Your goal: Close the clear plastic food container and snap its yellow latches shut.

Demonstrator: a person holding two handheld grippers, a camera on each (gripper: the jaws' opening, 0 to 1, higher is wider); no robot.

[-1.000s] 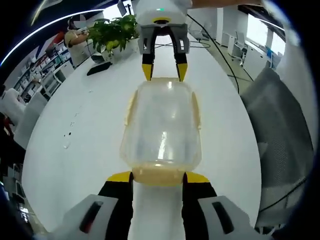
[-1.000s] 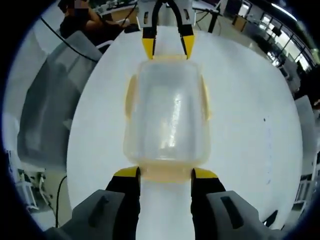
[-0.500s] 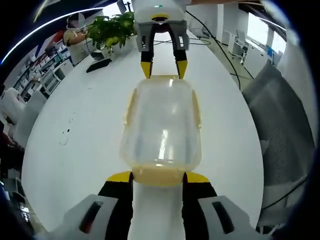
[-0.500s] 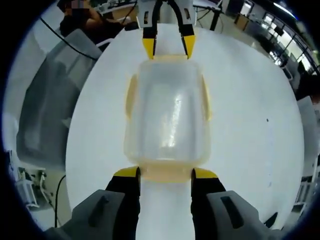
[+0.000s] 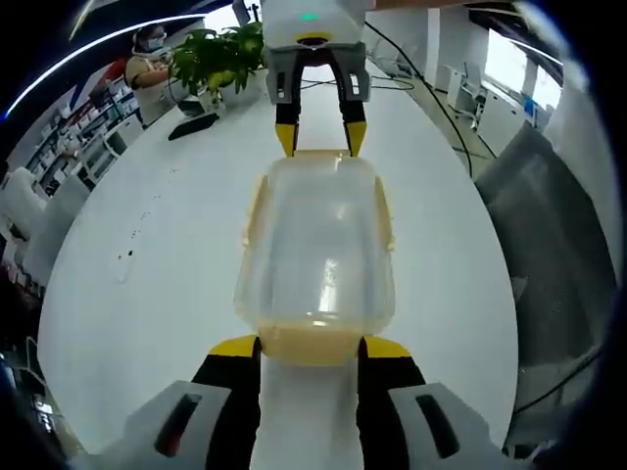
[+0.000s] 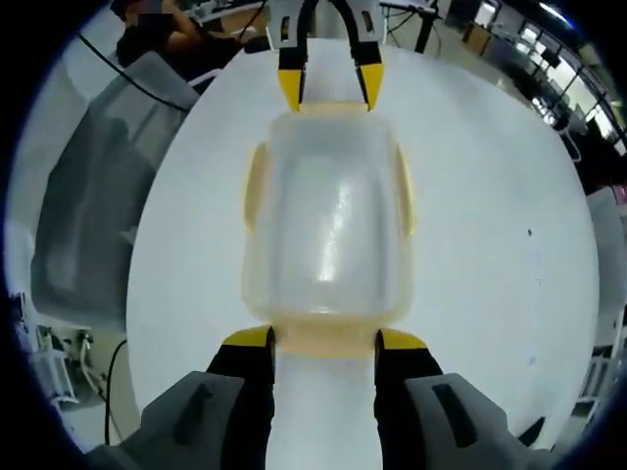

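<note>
In the left gripper view, your left gripper (image 5: 310, 348) rises from 6 o'clock with its yellow-tipped jaws spread wide, one on each side of the near end latch (image 5: 307, 343) of the clear plastic food container (image 5: 316, 250). The tips sit right at the latch's corners; you cannot tell if they press it. The container lies lid-on in the middle of the white surface (image 5: 147, 255), and nothing shows inside through its cloudy lid. Pale yellow side latches (image 5: 255, 211) run along its long edges. At 12 o'clock, past the far end, your right gripper (image 5: 319, 139) faces you, jaws parted, tips at the far edge. Farther off at 11 o'clock stand a green plant (image 5: 220, 59) and a person (image 5: 147, 64).

In the right gripper view, the right gripper (image 6: 323, 341) likewise straddles its near end of the container (image 6: 326, 211), jaws wide apart. The left gripper (image 6: 329, 88) sits at 12 o'clock. A grey chair (image 6: 83, 211) stands at 9 o'clock beyond the surface (image 6: 490, 245).
</note>
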